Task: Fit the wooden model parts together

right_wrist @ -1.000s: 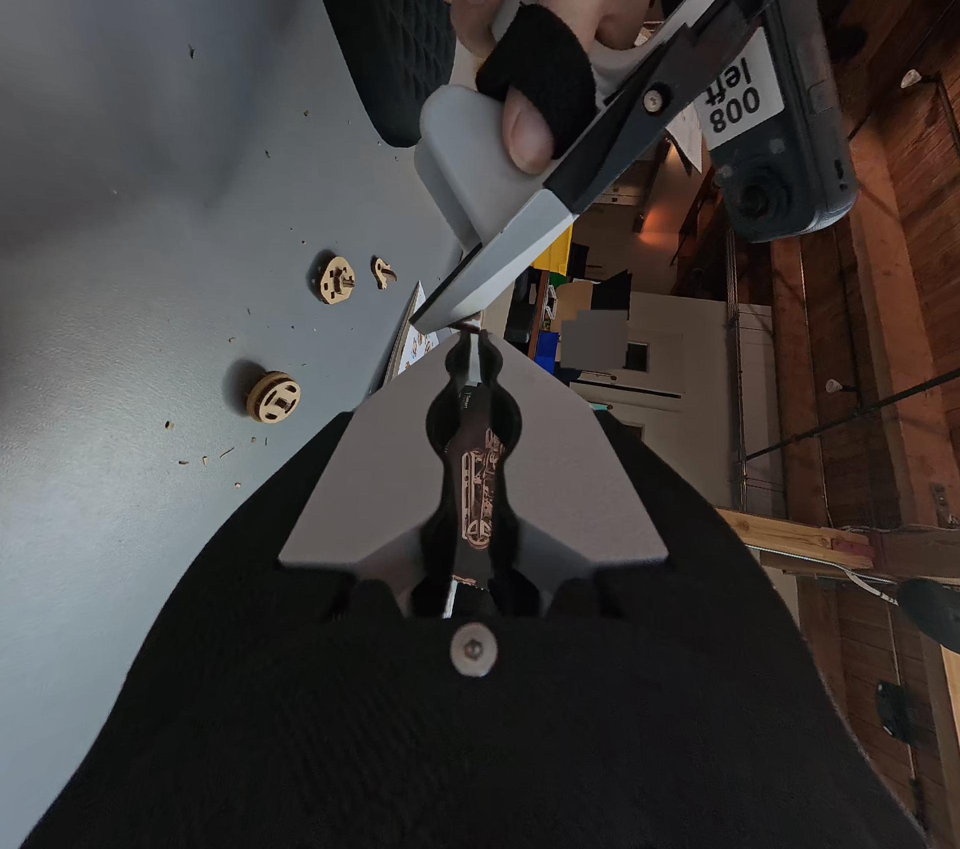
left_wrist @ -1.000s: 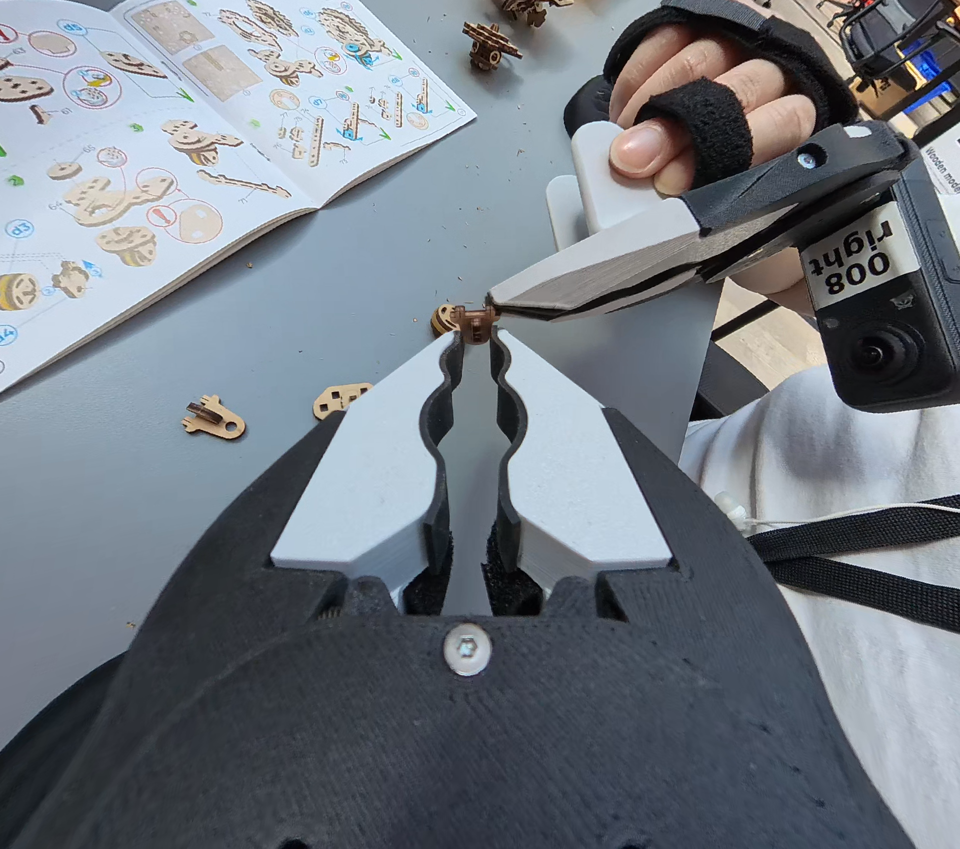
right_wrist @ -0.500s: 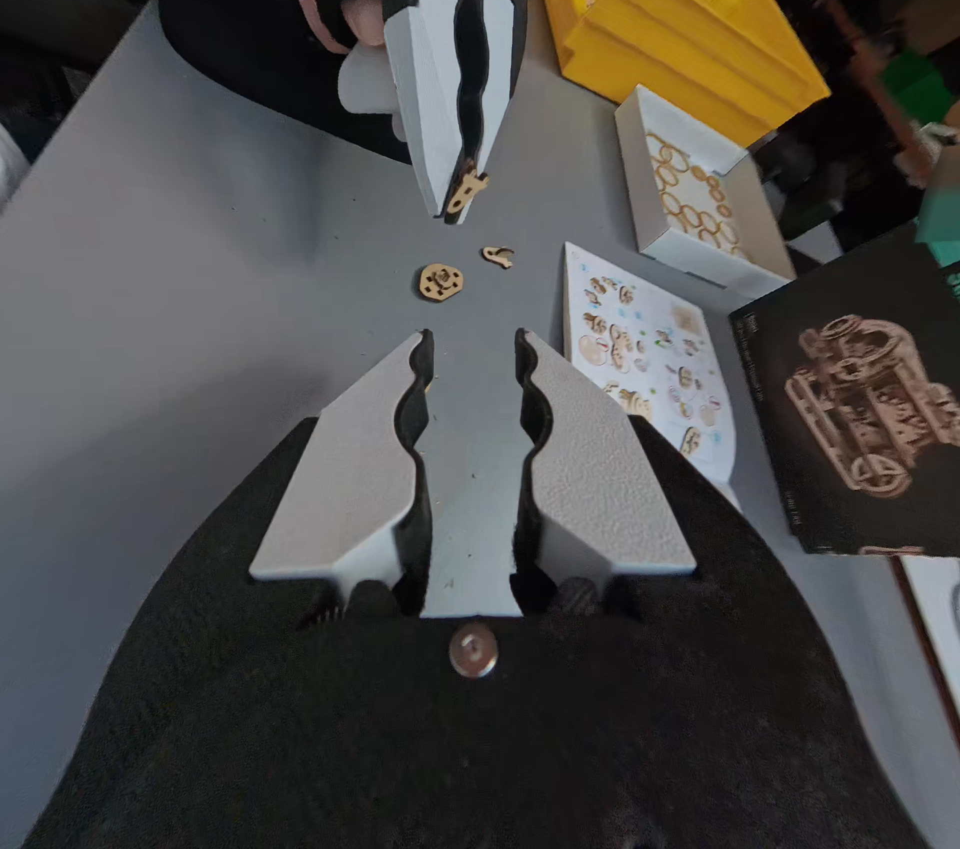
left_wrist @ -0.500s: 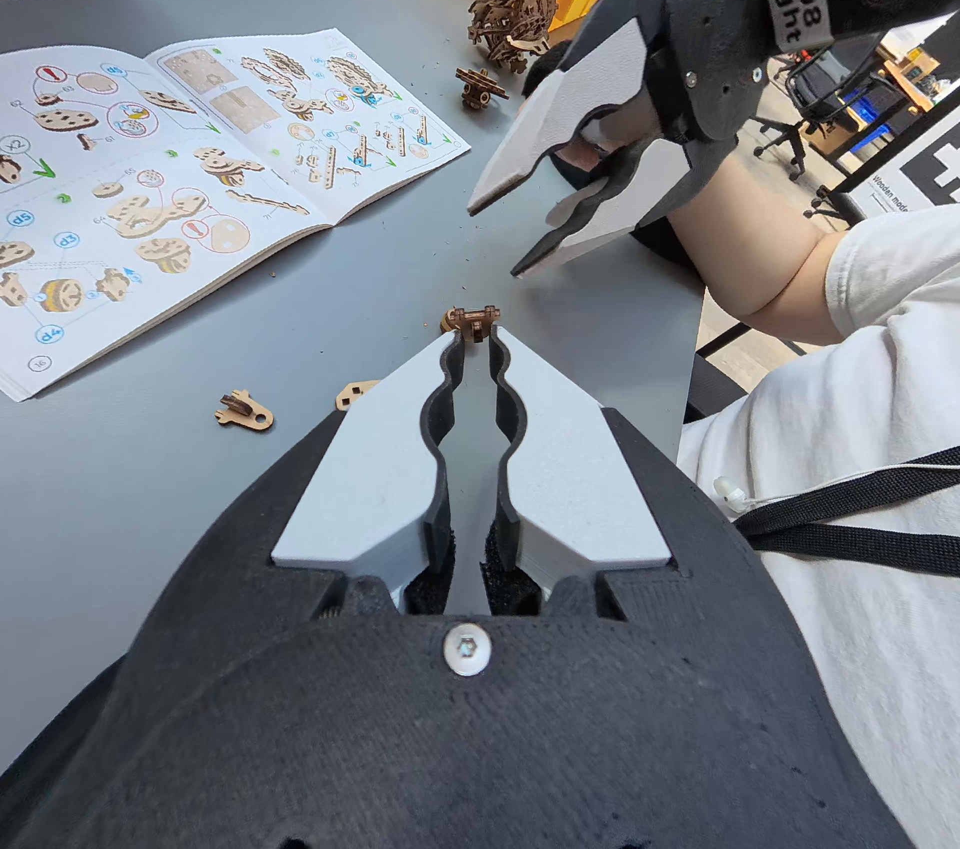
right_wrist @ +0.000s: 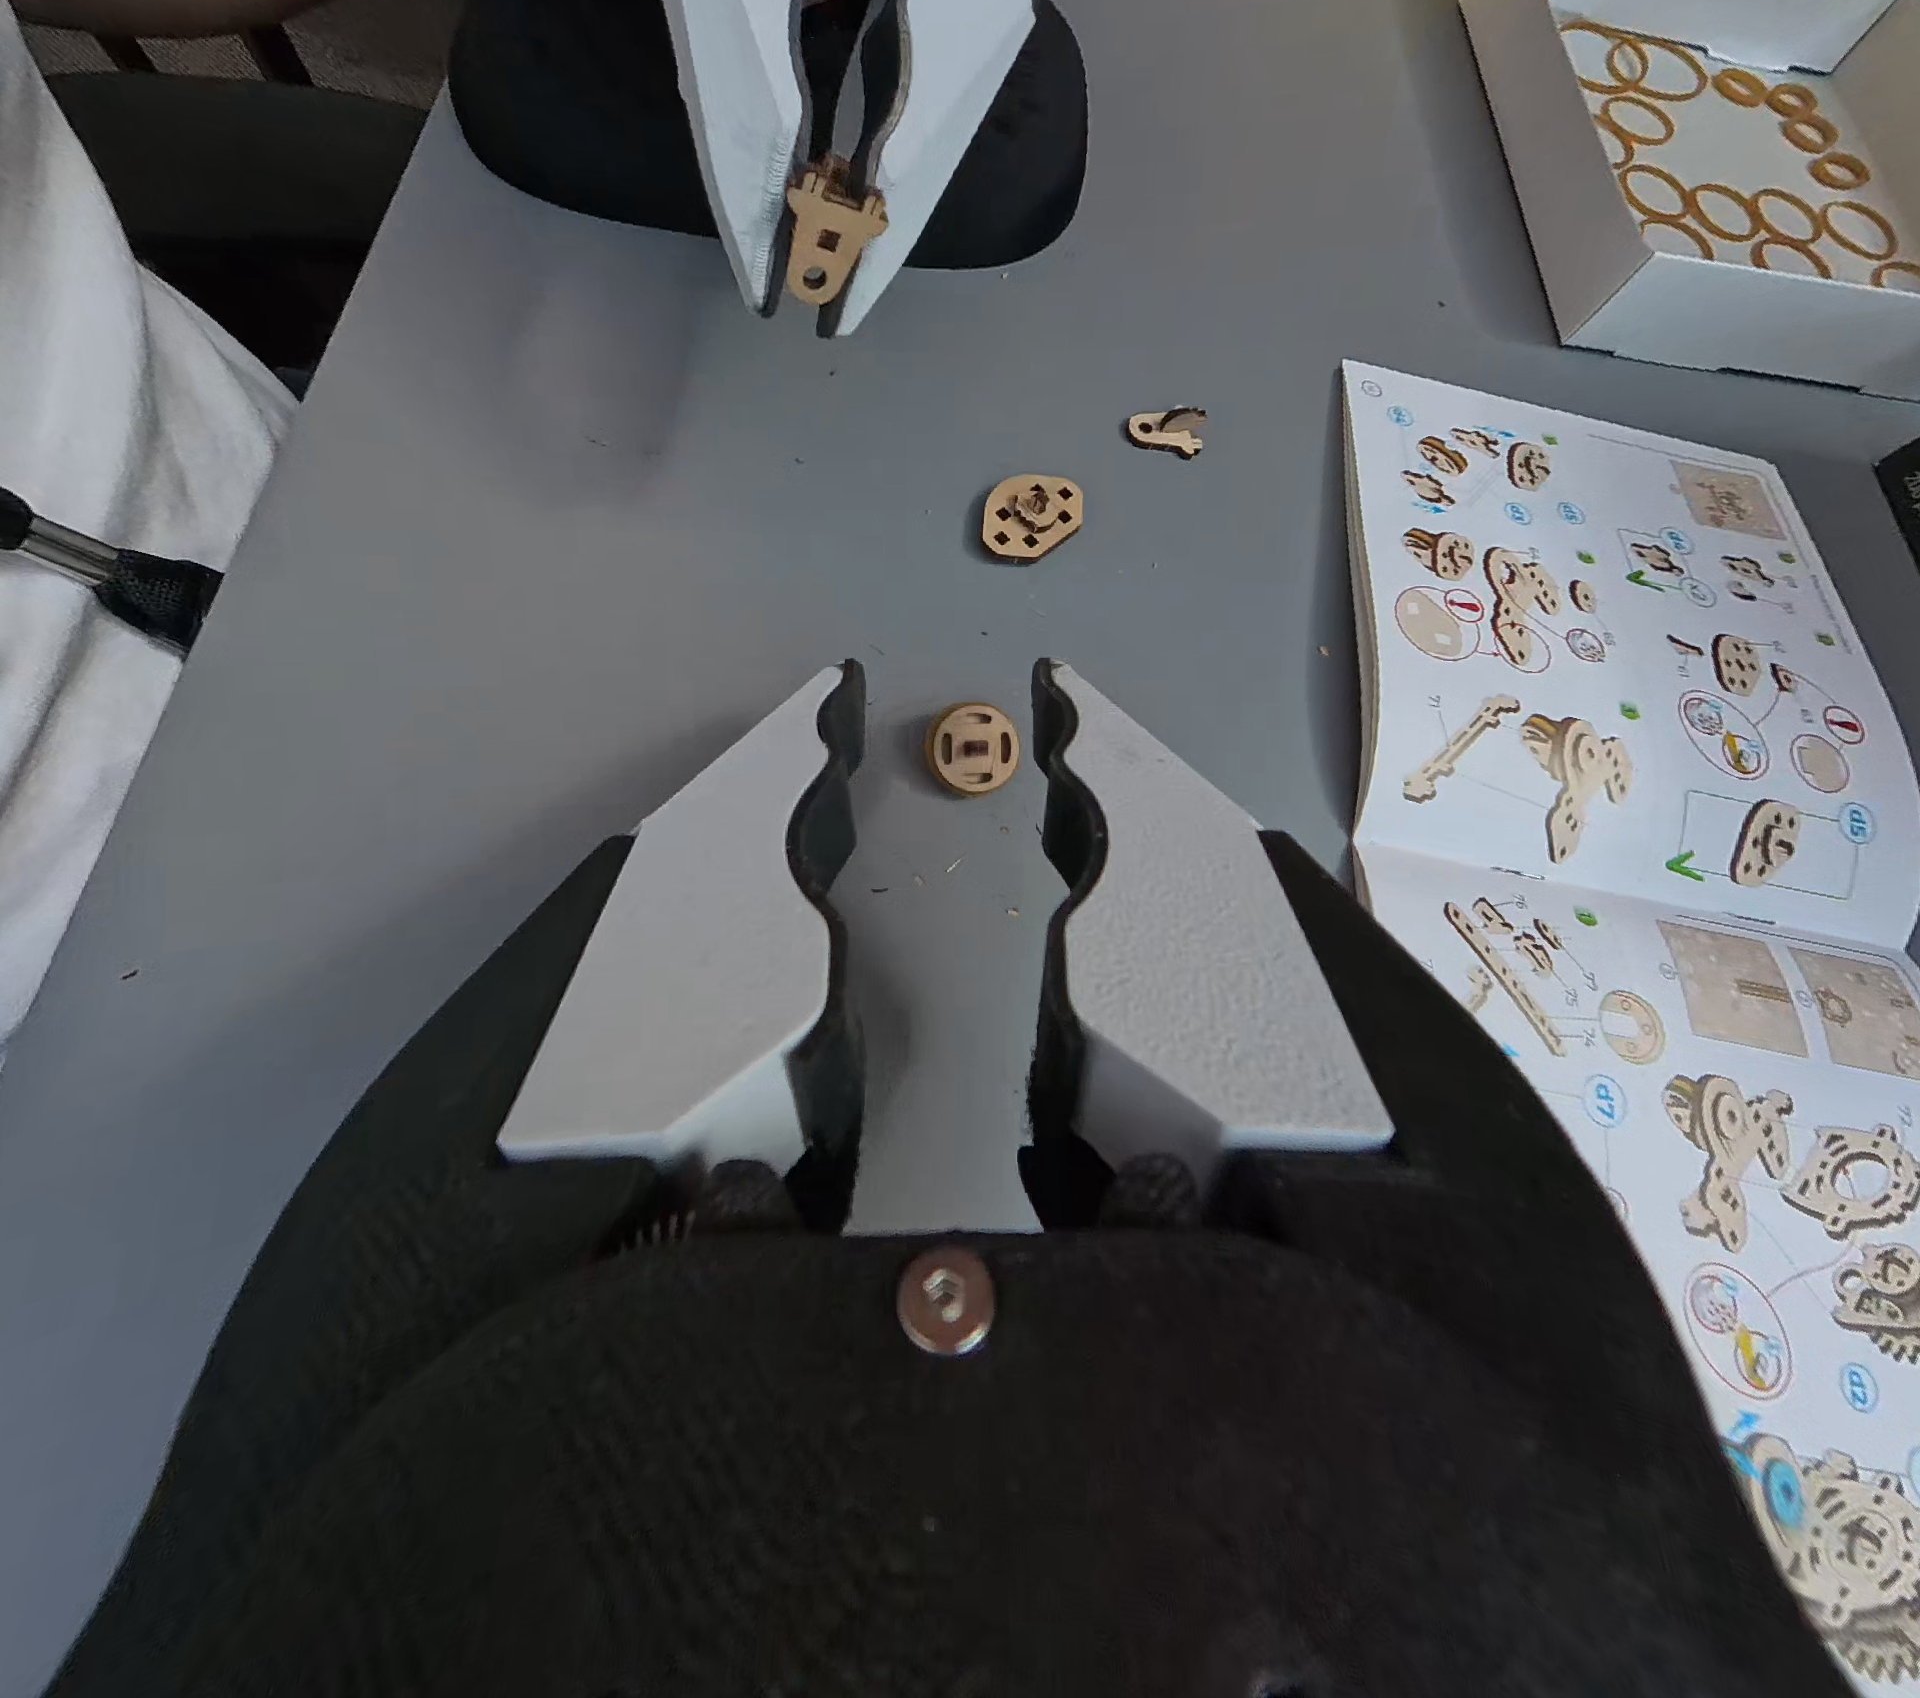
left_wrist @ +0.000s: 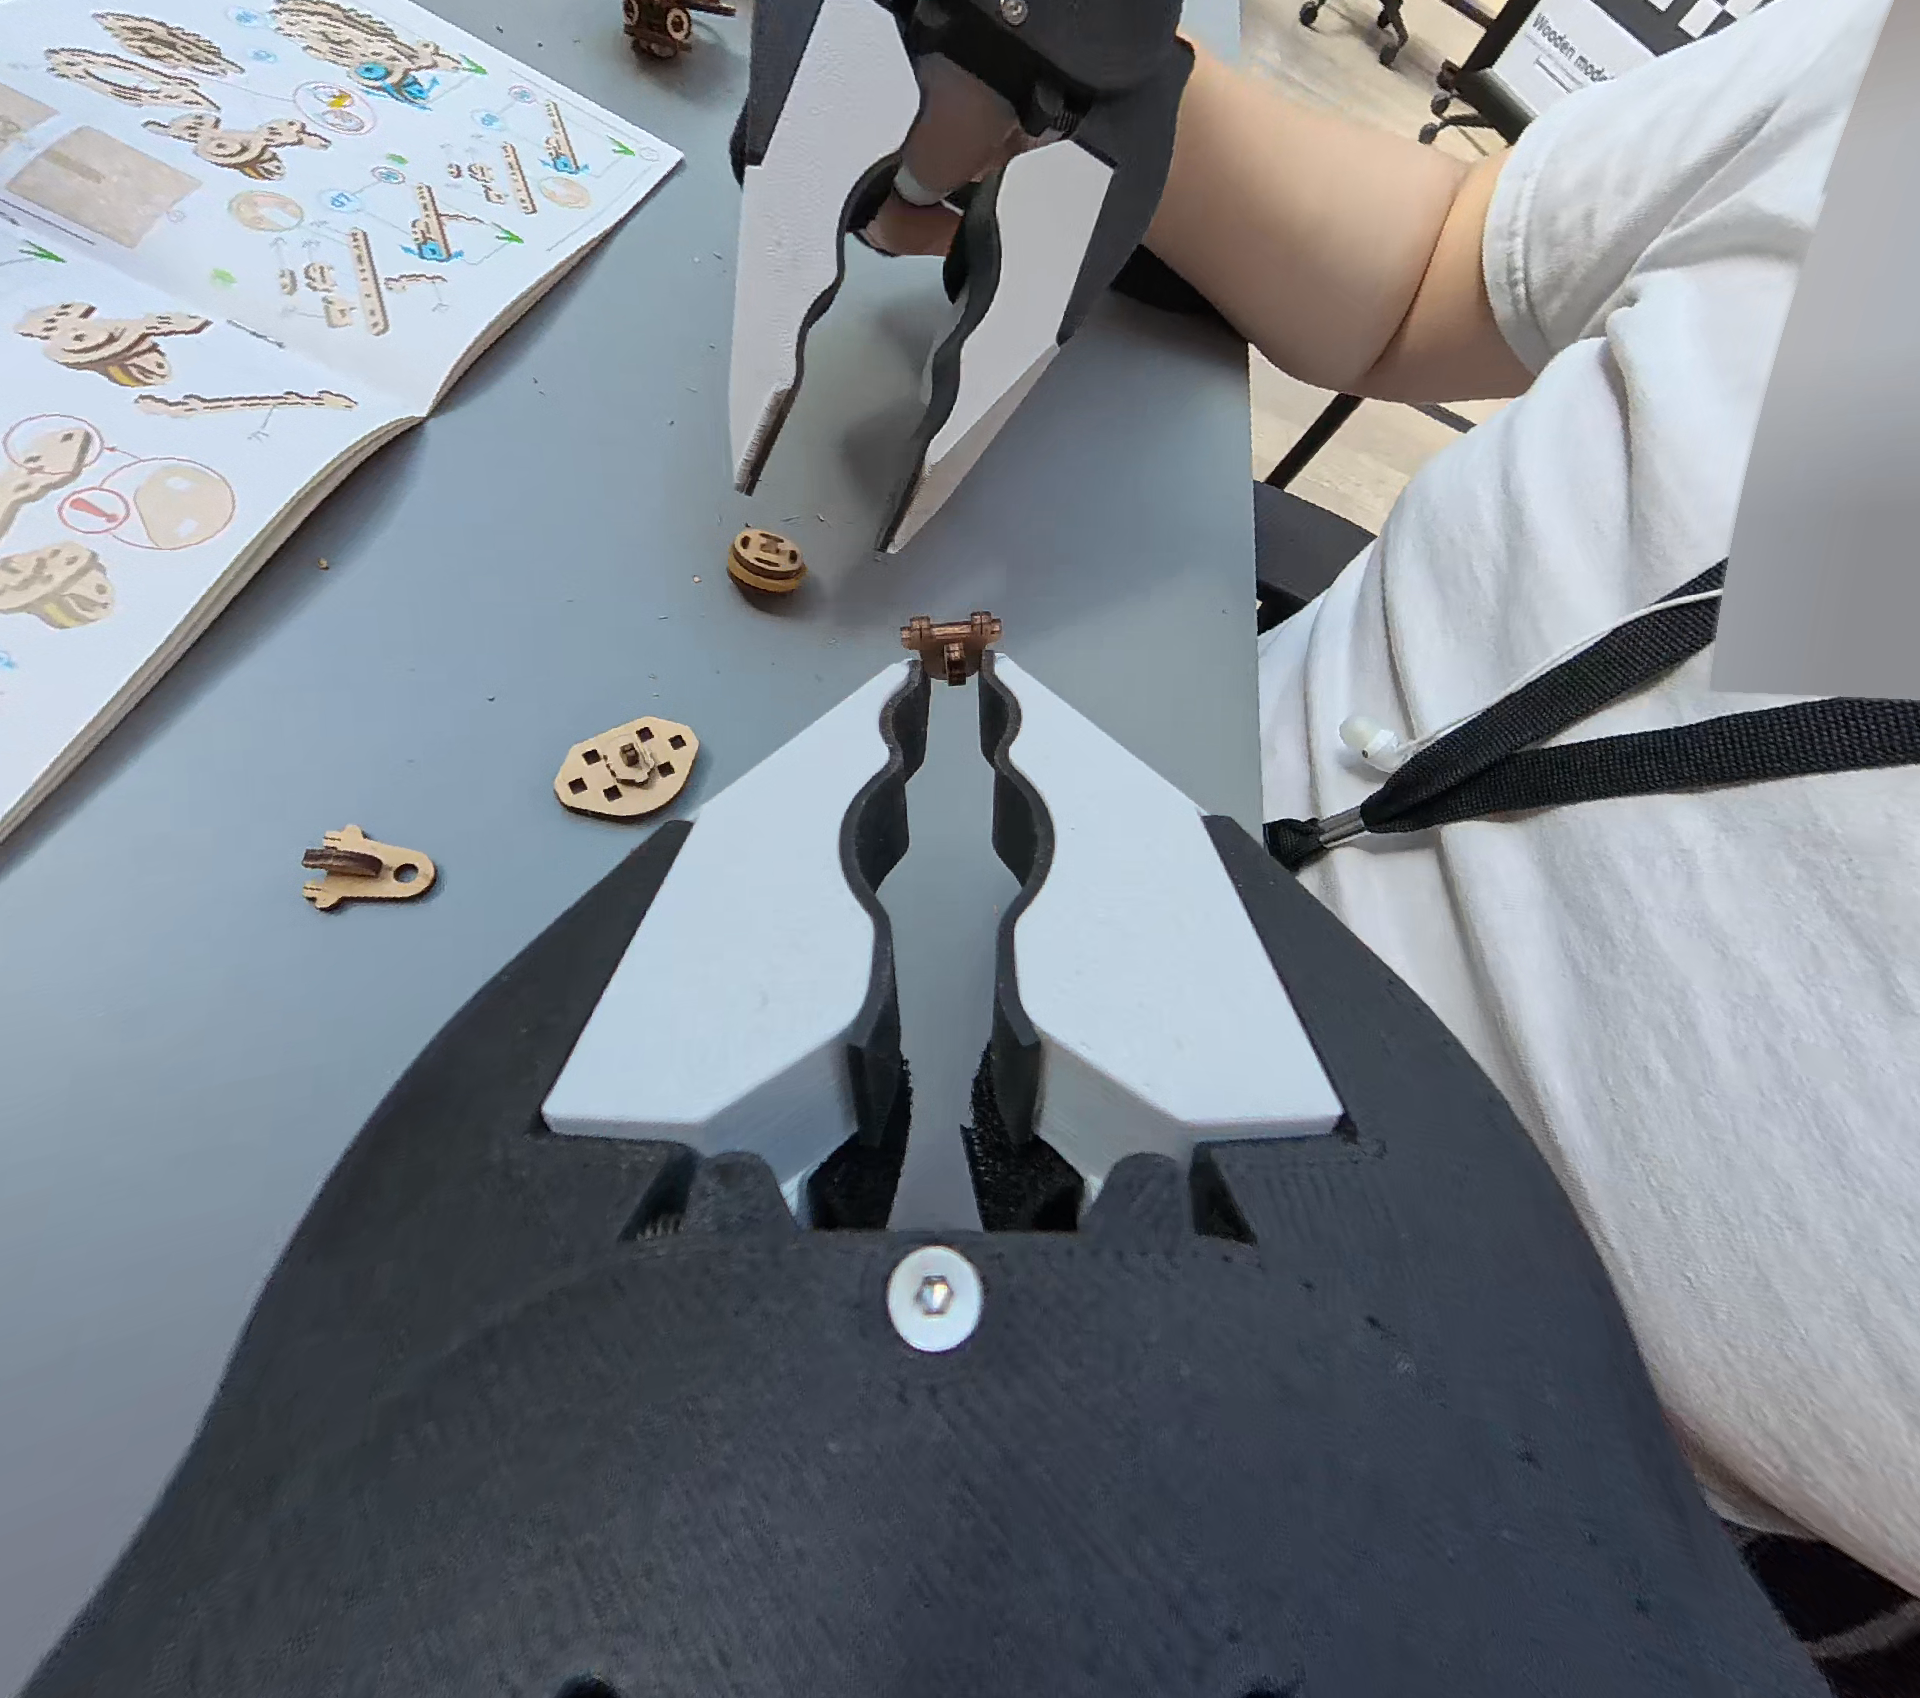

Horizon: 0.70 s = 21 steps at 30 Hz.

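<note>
Right claw [right_wrist: 945, 677] now spread around disc [right_wrist: 971, 749], apparently untouched; left claw [left_wrist: 951, 669] still pinching bracket [left_wrist: 951, 638].

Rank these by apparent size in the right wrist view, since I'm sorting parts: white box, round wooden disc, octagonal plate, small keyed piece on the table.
1. white box
2. octagonal plate and round wooden disc: alike, and the disc lies nearer the camera, so unranked
3. small keyed piece
</note>
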Motion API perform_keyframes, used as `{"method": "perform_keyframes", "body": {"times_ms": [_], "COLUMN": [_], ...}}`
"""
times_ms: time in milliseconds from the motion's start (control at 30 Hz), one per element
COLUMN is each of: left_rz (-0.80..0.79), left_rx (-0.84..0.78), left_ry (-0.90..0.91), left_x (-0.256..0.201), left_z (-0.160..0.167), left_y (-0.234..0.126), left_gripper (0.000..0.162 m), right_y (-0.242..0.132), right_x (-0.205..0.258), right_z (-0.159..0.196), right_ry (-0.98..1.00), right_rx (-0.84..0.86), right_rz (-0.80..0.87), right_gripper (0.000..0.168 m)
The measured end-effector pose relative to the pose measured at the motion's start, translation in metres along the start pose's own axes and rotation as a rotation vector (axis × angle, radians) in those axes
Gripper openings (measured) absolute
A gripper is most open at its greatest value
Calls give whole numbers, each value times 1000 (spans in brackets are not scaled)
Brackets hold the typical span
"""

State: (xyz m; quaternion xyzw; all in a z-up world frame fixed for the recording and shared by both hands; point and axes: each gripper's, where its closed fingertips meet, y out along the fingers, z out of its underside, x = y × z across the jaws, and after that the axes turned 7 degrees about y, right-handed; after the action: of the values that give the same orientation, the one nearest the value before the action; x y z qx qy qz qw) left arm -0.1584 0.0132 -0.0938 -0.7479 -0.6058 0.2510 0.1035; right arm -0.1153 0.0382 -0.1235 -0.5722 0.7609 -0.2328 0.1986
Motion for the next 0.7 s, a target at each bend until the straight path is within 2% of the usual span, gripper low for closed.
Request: {"method": "perform_keyframes", "body": {"times_ms": [33, 133, 267, 367, 533, 700], "left_rz": [26, 75, 141, 133, 96, 75], "left_rx": [2, 3, -29, -18, -4, 7], "left_ry": [0, -11, -23, -52, -58, -71], "left_x": [-3, -6, -12, -7, -2, 1], "left_z": [1, 1, -4, -1, 4, 8], "left_y": [0, -1, -6, -8, -9, -9], "left_gripper": [8, 8, 8, 8, 8, 8], "right_y": [1, 5, 9, 8, 12, 20], "right_x": [3, -14, -13, -16, -8, -4], "right_z": [-4, 5, 29, 37, 31, 26], "right_ry": [8, 51, 146, 165, 242, 235], "right_rx": [-13, 55, 166, 199, 175, 177], "right_rz": [-15, 73, 36, 50, -9, 5], "right_gripper": [32, 33, 38, 38, 40, 39]}}
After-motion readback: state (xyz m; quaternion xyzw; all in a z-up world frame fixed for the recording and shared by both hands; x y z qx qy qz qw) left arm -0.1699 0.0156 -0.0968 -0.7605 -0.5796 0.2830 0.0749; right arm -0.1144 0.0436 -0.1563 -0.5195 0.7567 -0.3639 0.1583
